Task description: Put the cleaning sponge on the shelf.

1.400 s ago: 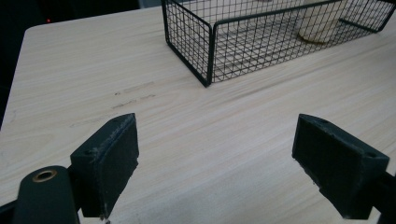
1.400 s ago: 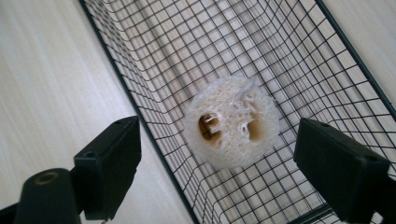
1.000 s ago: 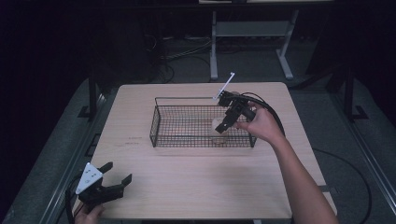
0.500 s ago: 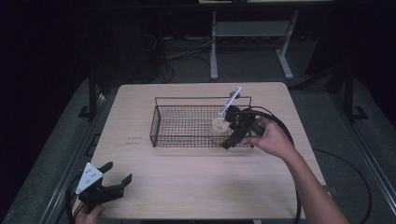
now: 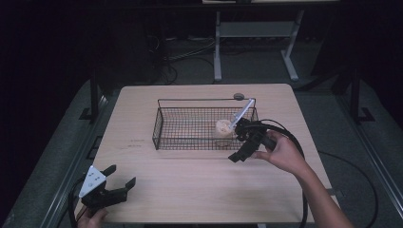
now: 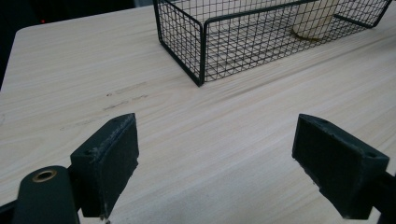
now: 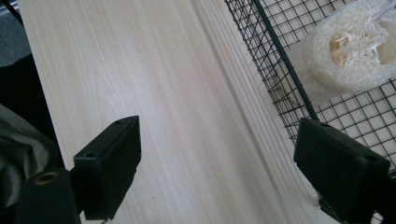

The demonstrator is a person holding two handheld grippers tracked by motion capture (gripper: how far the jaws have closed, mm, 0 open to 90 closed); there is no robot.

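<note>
Loofah brush (image 5: 223,127) sits upright in the right end of the wire basket (image 5: 190,142), handle (image 5: 242,113) leaning up over the far right rim. In the right gripper view the same loofah brush (image 7: 341,51) presses against the mesh of the near wall.

Right gripper (image 5: 242,142): you are holding it just outside the basket's near right corner, jaws spread, nothing between them. In its own view the right gripper (image 7: 219,172) is straddling bare table, one jaw close under the basket's top wire. Judgement: the placing looks done and you are backing clear.

- Draw the hand toward yourself and slightly up; that near jaw looks close enough to hook the rim wire.
- Keep the jaws spread until you are well off the mesh.
- Watch the cable (image 5: 290,137) looping behind your right hand (image 5: 280,152); it is lying near the basket corner and the handle, and a tug could tip the brush.

Left gripper (image 5: 107,190): you are resting it at the near left table edge, well apart from the basket, jaws spread and empty; in its own view the left gripper (image 6: 215,158) is facing the basket's left end.

Around: a small dark round disc (image 5: 238,96) lies on the table (image 5: 199,180) just beyond the basket's far rim, clear of your path. A few faint scuff marks (image 5: 135,141) left of the basket. Nothing else is blocking the pull-back.
</note>
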